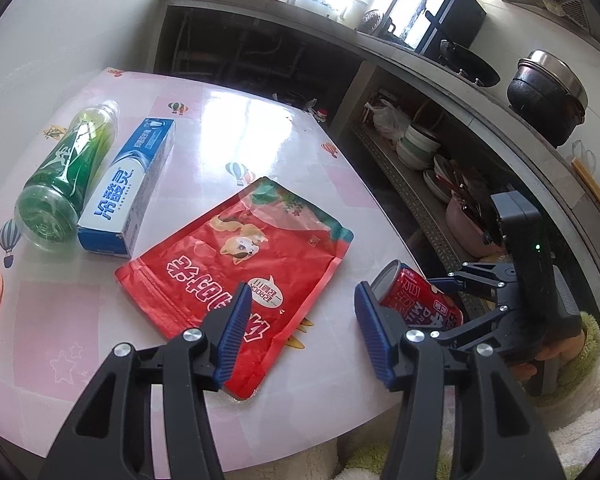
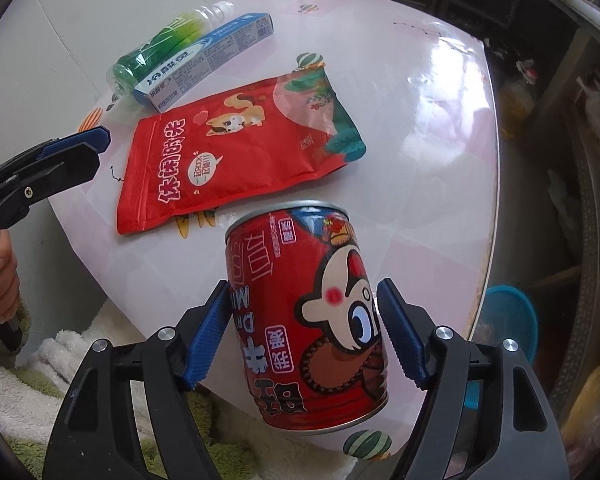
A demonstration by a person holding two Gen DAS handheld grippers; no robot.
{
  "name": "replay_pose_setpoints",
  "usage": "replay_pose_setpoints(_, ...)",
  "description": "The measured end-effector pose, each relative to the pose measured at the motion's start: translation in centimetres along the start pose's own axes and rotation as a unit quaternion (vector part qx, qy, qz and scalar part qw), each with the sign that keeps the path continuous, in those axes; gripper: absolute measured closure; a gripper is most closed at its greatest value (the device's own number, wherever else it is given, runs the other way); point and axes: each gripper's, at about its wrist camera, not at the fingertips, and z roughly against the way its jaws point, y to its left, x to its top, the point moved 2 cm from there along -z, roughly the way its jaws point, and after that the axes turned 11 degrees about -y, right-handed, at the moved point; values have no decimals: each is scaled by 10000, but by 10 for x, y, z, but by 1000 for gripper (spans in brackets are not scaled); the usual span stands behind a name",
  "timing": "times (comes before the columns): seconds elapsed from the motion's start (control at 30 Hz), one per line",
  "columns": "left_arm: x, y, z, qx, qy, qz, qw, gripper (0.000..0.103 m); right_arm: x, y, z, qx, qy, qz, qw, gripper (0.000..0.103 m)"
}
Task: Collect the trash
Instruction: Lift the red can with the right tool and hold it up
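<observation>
On our pink table (image 2: pixel 440 128), lower centre, the right gripper (image 2: pixel 304 336) clasps the can (image 2: pixel 300 320); our left gripper (image 1: pixel 300 320) gapes empty.

Counter (image 1: pixel 260 128): glossy top, pale pink and white squares printed with small hot-air balloons, rounded far corner catching window glare.

Lying on it, far left: green bottle (image 1: pixel 66 174) on its side, neck pointing away. Touching its right flank, a blue-and-white carton (image 1: pixel 130 188), lying flat and parallel to the bottle.

Near the middle: red pouch (image 1: pixel 236 276), flat, printed face up, its far-left edge close beside the carton's near end, apart from the bottle.

Near right edge: red can (image 2: pixel 304 320), tilted; whether its base rests on the counter cannot be told.
</observation>
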Motion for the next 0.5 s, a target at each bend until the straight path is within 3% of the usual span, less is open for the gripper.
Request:
replay_pose_setpoints(0.2,-1,-2,0,-24,-11,-33,10000,51,-2,-3,9,-103,-64,-83,9999,36)
replay_pose_setpoints(0.5,-1,0,5,-61,-114,31,9999,51,19,2,16,-440,260,819,9953,39)
